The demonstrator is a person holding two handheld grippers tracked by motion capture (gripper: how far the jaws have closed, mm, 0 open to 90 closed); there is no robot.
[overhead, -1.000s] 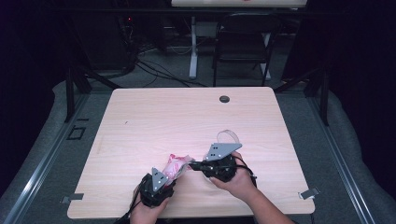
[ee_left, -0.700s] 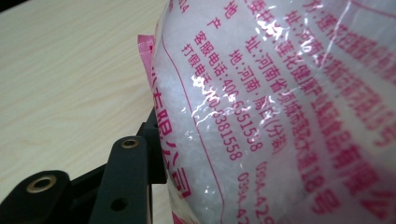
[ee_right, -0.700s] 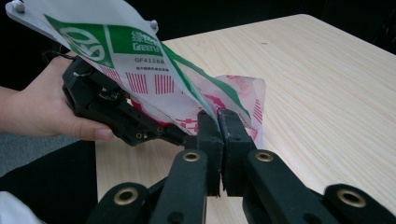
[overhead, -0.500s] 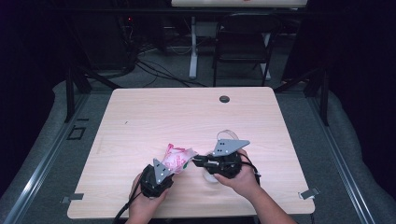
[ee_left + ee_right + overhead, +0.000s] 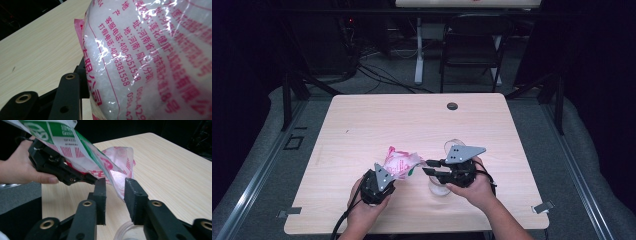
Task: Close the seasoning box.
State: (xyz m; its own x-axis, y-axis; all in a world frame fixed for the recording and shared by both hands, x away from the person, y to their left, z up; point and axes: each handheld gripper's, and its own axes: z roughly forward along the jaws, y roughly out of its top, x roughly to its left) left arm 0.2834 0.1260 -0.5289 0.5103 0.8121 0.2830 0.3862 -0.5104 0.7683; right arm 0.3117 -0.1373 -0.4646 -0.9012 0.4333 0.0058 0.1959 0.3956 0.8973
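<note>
Your left gripper (image 5: 399,172) was clamped on a crinkly clear plastic bag (image 5: 400,162) printed in pink, packed with coarse white granules that bulged glossy against the film right above its jaws. Your right gripper (image 5: 115,186) had just been opening; its flat black jaws stood partly apart with a loose corner of that bag hanging between them, gripped by neither. Just beneath those jaws sat a round clear cup (image 5: 439,189); I could not tell what was in it. Both rested over the pale wood-grain table (image 5: 362,125).
</note>
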